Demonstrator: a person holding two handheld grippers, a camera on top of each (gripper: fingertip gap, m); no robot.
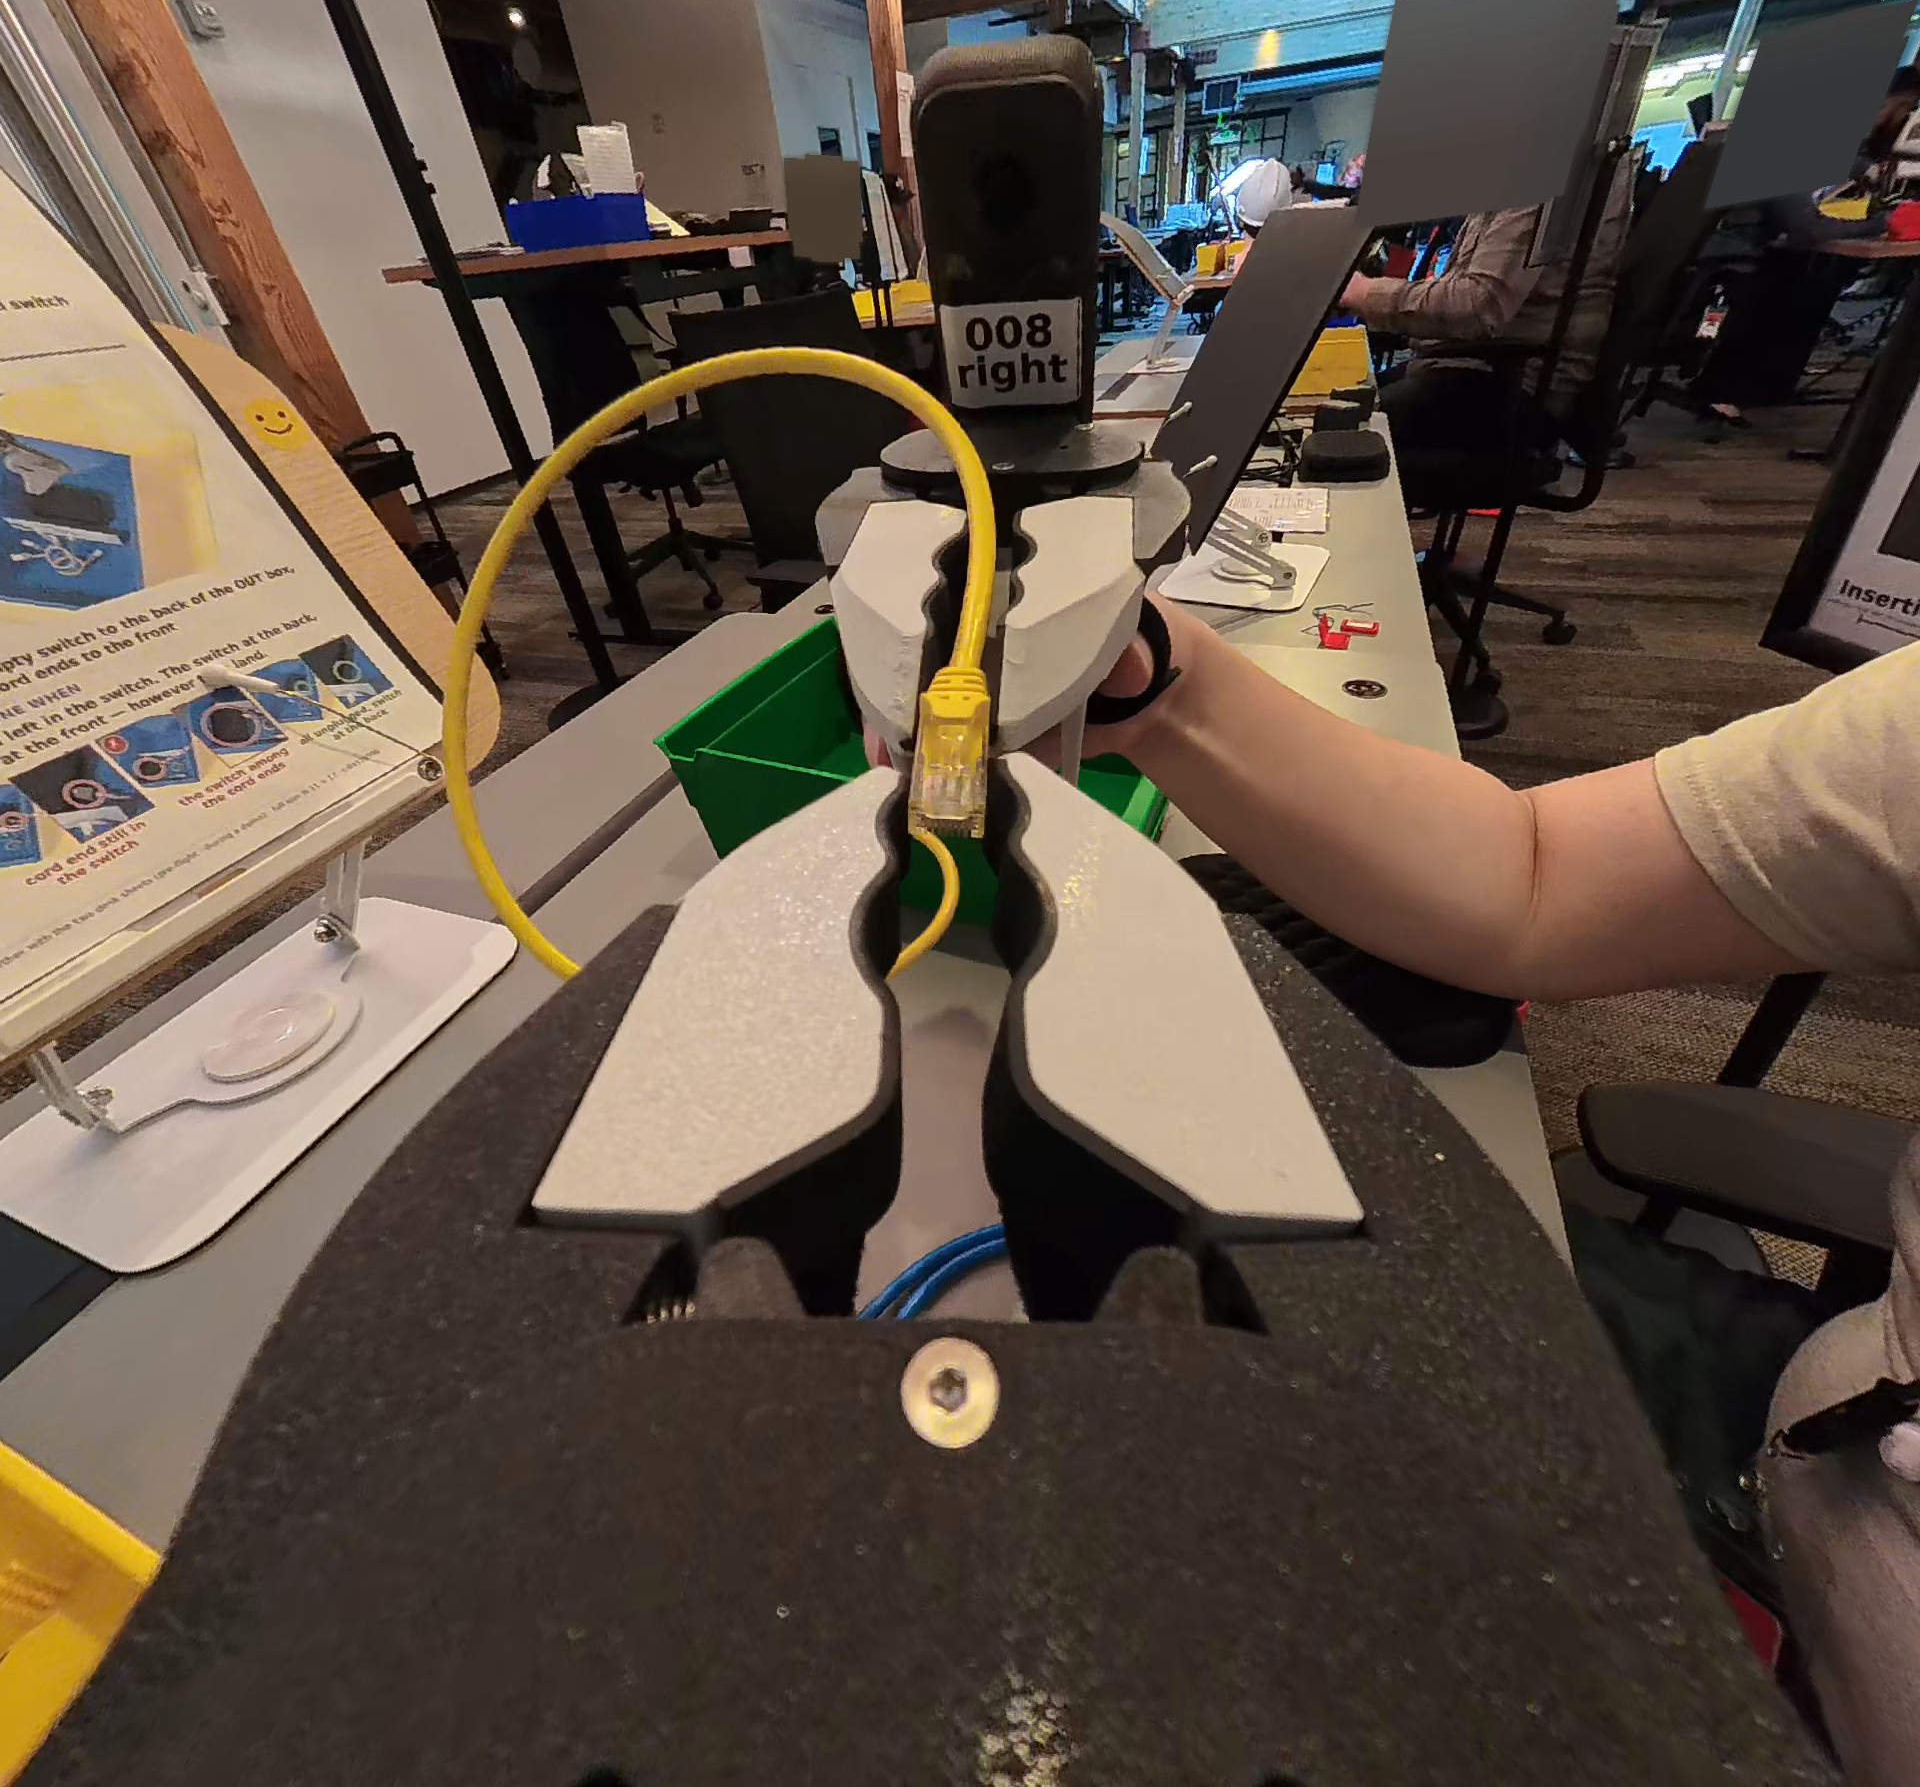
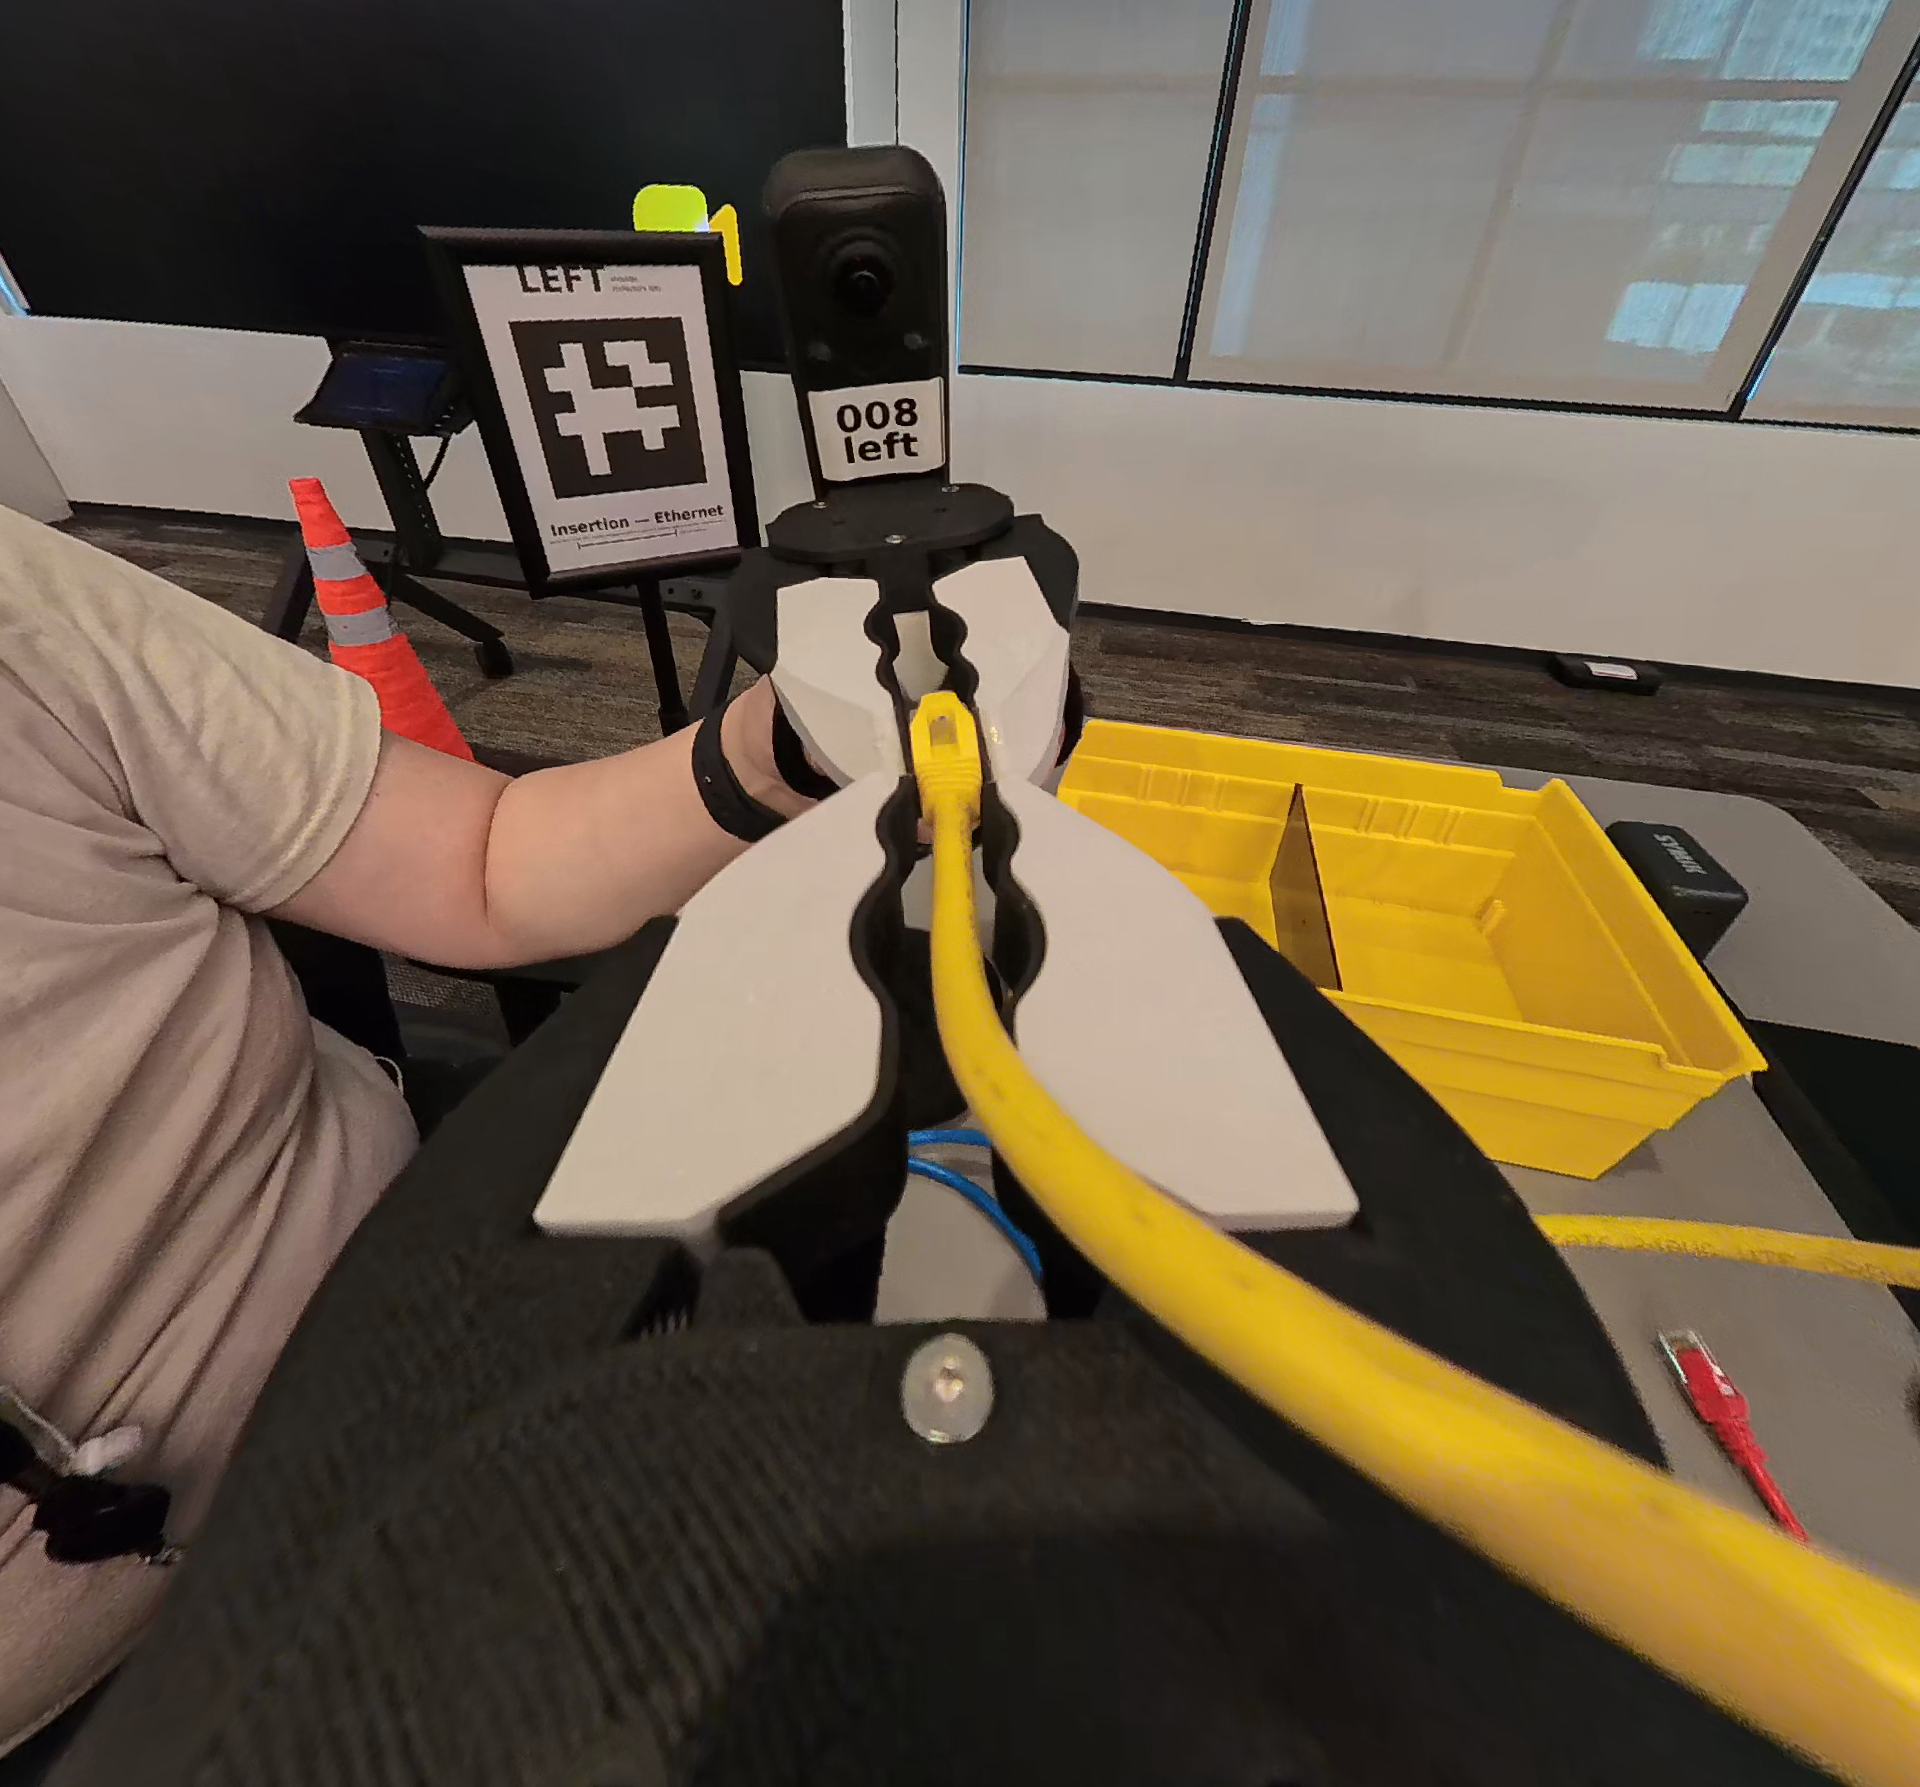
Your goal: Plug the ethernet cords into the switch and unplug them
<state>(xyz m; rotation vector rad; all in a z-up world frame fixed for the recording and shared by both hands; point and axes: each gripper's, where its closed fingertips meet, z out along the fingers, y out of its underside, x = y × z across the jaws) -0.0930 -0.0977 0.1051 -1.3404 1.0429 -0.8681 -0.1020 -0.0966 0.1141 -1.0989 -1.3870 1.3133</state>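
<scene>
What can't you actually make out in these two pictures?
- The switch: in neither view.
- Blue cord: only slivers show, beneath each tool's fingers, in both views.
- Red plug: right wrist view; its cord vanishes behind the blurred yellow cord.
- Yellow plug: the right tool holds its cord; the left tool flanks it, but whether it pinches is unclear.

An open-plan office turned workshop: exposed timber posts [image 1: 166, 127] and ceiling ducts, rows of desks [image 1: 623, 257] with rolling chairs, people seated at work, parts bins [image 2: 1434, 927] in yellow and green, a framed marker sign [image 2: 608, 407] (on a stand), an orange traffic cone [image 2: 364, 625].
</scene>
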